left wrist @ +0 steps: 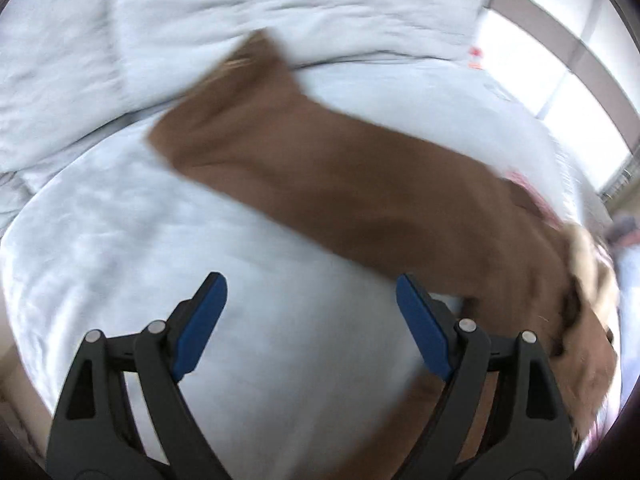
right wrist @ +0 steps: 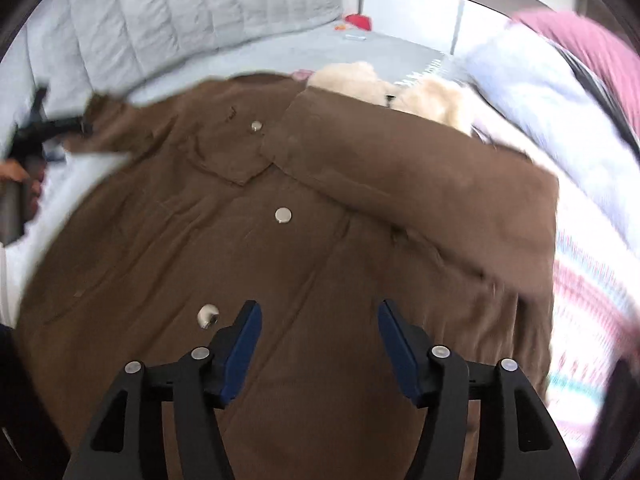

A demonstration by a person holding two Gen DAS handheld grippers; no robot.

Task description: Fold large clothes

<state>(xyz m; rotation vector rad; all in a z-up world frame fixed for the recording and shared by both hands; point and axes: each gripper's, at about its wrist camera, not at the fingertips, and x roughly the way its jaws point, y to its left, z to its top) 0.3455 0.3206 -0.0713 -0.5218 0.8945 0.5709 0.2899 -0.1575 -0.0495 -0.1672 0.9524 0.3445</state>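
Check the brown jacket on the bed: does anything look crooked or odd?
One sleeve is folded across the brown jacket, the other sleeve still lies stretched out on the bed. Clothes are piled beside it. No damage shows.

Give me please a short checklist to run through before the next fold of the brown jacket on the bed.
1. Right tongs free: ok, the jaws stand open over the brown jacket, nothing between them.
2. Left tongs free: ok, open over the white bed sheet, holding nothing.
3. One sleeve folded in: ok, this sleeve lies across the front.
4. Other sleeve folded in: not ok, it stretches out over the sheet.
5. Jacket closed: cannot tell; snap buttons show, the lower part is hidden.
6. Fleece collar flat: cannot tell, blurred.
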